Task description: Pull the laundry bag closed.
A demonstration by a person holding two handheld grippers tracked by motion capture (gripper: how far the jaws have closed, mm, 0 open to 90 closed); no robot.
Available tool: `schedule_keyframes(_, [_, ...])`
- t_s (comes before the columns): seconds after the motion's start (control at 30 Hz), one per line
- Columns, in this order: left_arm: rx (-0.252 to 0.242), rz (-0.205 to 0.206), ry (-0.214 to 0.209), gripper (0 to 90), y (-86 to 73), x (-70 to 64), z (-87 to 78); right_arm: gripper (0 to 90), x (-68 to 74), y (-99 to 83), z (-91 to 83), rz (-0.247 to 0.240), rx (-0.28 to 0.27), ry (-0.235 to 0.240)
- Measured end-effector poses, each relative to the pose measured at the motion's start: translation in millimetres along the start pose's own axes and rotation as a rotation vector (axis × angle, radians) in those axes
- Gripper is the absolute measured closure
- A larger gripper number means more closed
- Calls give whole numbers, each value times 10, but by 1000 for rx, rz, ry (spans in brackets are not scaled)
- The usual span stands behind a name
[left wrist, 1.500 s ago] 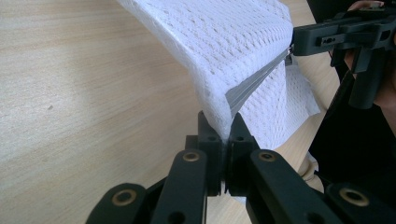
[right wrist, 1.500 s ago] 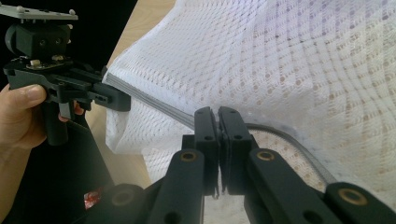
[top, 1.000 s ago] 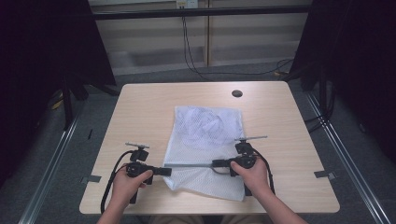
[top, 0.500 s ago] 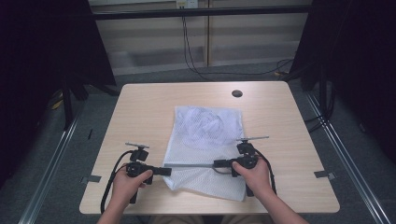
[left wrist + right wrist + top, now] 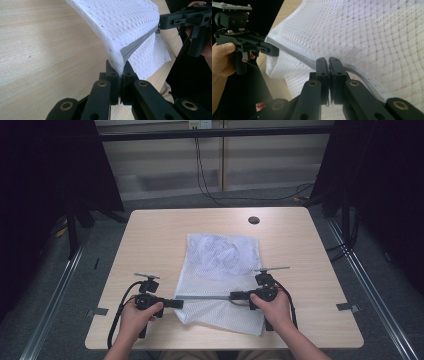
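Both forearms entered from the bottom of the high view, each hand wrapped around a gripper handle. Left hand (image 5: 136, 314) sat near the table's front left; left gripper (image 5: 177, 303) pointed to the person's right, roughly level with the table. Right hand (image 5: 272, 307) sat toward the front right; right gripper (image 5: 233, 296) pointed to the person's left, facing the other. The two grippers were well apart, jaws aimed at each other along one line. In the left gripper view the jaws were pressed together on a fold of white mesh fabric (image 5: 120, 30). In the right gripper view the jaws were likewise pressed together on the grey edge band (image 5: 294, 55) of that fabric. Cables trailed back beside each wrist.
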State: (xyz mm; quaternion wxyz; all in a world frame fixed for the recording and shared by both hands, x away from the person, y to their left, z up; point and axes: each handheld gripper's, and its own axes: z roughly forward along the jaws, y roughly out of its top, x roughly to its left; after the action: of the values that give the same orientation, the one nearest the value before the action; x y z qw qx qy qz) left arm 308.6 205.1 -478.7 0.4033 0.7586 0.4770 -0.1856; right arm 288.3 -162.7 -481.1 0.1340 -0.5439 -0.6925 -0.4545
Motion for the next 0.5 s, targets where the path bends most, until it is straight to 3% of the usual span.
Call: schedule_keyframes(0.5, [1,-1,-1,876,0,-1,0,876,7,-9,-13,-6,8,7])
